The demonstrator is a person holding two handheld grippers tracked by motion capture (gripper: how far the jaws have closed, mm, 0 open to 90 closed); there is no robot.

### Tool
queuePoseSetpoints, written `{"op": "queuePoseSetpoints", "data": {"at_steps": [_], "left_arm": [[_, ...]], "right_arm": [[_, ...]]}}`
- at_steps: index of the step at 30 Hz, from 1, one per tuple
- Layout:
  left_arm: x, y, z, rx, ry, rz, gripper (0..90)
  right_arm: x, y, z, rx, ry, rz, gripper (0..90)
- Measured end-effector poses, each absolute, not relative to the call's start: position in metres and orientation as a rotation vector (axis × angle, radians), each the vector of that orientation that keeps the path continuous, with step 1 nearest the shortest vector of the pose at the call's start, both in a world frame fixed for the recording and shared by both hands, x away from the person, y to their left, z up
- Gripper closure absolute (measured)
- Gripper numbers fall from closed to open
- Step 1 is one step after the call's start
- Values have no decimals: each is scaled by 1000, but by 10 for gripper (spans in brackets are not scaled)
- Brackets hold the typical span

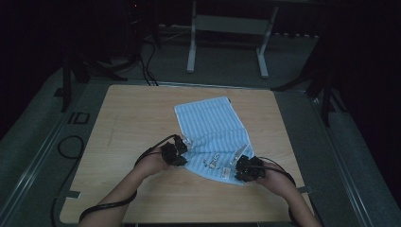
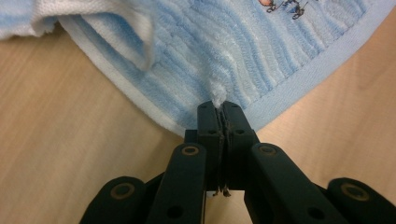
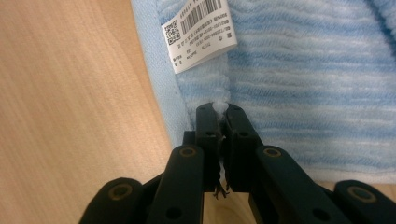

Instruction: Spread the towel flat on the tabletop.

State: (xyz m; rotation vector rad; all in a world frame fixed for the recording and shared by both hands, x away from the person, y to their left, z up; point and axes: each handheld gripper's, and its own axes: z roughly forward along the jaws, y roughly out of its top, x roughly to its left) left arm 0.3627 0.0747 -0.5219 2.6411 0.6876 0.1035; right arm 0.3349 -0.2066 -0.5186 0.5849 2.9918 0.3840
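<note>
- Two near corners of the striped towel (image 1: 213,137) pinched, rest flat mid-bench (image 1: 132,113).
- Left claw (image 2: 218,106): clamped on a tuft by the hem.
- Right claw (image 3: 219,108): clamped on pile beside the label (image 3: 198,32).
- Done: both grips. Left: likely lifting and folding.

Table: light wood-grain top (image 1: 127,123), under both my grippers.
Towel: blue striped towel (image 1: 210,127), lying flat on the table ahead of my grippers, near edge just at them.
Label: white barcode tag (image 3: 198,32), just beyond my right gripper.
</note>
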Motion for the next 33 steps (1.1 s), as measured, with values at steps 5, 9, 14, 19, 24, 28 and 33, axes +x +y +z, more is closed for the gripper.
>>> {"op": "queuePoseSetpoints", "data": {"at_steps": [5,9,14,19,24,28,33], "left_arm": [[335,77,-504,2632,657,112,881],[304,84,-487,2600,661,111,878],[268,87,-482,2619,666,77,871],[235,88,-487,2611,664,-10,859],[210,91,-497,2657,599,-134,693],[224,103,-492,2649,614,-42,606],[255,106,-490,2615,623,-9,561]], "right_arm": [[318,-210,-503,511,3032,380,859],[303,-212,-488,463,3021,424,859],[273,-214,-473,369,3028,457,859],[251,-219,-472,339,3058,474,853],[240,-229,-487,354,3153,399,658],[252,-238,-482,407,3115,480,580],[278,-246,-478,379,3058,539,549]]}}
